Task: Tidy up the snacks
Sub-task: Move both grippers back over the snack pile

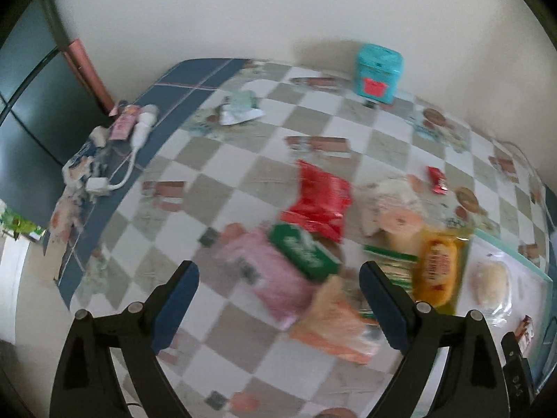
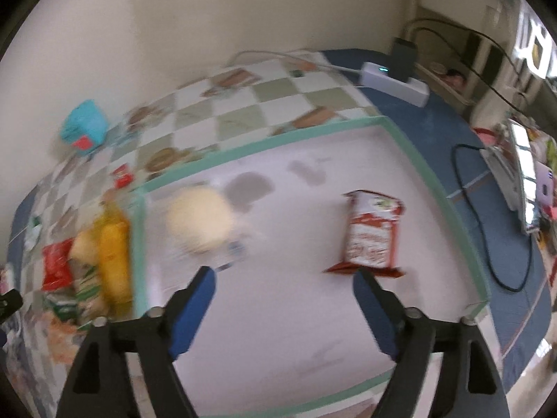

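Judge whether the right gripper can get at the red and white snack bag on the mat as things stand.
Probably yes: the right gripper is open and empty, and the snack bag lies flat on the mat just ahead, nothing between.

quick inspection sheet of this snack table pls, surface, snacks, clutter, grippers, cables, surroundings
surface: checkered tablecloth with blue border; white mat edged in green tape.
job's things: on the mat, round pale bun and red-white snack bag; off it, a heap with red packet, green box, pink pack, yellow pack; small red candy apart.
clutter: teal tin by the wall; crumpled wrapper.
grippers: left gripper and right gripper open, empty.
cables: white charger cable; power strip; black cable.
surroundings: plain wall.
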Available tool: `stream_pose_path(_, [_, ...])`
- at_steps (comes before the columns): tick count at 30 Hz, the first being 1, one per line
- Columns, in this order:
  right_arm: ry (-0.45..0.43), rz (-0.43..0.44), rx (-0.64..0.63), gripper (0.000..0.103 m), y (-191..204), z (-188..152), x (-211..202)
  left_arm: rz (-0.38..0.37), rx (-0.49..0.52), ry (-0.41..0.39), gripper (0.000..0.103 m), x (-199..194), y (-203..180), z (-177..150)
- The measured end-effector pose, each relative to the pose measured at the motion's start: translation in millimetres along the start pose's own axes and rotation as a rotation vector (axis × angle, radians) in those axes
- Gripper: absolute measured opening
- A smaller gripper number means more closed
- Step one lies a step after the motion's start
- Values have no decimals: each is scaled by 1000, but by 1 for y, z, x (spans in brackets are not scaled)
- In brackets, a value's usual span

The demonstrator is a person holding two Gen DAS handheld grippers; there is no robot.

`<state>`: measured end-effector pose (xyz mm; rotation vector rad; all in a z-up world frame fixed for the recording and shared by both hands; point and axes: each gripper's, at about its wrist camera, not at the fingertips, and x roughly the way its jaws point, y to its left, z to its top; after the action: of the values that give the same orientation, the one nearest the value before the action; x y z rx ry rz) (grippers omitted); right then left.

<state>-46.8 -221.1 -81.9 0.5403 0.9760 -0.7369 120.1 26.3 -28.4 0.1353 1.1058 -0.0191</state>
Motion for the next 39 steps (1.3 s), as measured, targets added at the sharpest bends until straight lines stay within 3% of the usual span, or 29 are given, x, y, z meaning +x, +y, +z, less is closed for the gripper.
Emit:
stream_pose_path(6, [0, 70, -10, 103, 30, -7, -7, -32, -104, 15, 95, 6, 45, 3])
stream_pose_path(16, [22, 169, -121, 103, 87, -21, -13, -50, -252, 66, 97, 25, 102, 0])
stream_pose_path(25, [72, 199, -324, 103, 155, -48, -2, -60, -265, 178, 97, 62, 104, -9])
stream_pose_path(33, [131, 231, -435, 103, 181, -63, 16, -63, -297, 286, 97, 95, 99, -17])
stream_pose_path(39, [151, 230, -502, 103, 190, -73, 20, -68, -345, 313, 97, 102, 103, -18])
